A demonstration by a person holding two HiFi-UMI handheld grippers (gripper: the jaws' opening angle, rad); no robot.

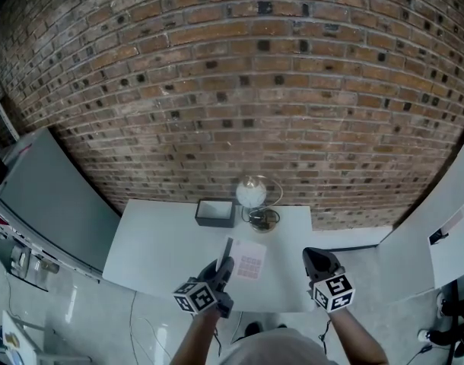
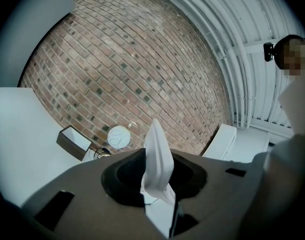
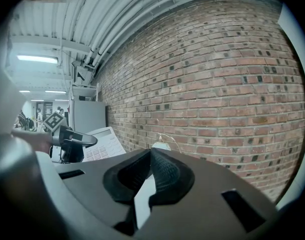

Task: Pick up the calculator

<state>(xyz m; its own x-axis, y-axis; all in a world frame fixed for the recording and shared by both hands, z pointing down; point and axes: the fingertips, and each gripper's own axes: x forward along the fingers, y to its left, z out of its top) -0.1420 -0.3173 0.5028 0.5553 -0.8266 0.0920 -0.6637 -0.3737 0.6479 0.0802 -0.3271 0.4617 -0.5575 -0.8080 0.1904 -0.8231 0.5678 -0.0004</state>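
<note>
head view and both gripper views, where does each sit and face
Head view: on the person's head, facing down at the white table and brick wall; forearms, left gripper, right gripper show.
Left gripper view: on the left gripper, facing the wall; jaws clamp the calculator.
Right gripper view: on the right gripper, facing the wall; jaws together.
All three show the calculator.

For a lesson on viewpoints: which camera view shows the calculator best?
The head view: the calculator shows its keyed face, held in the left gripper. The left gripper view shows only its edge; the right gripper view, part of its face.
</note>
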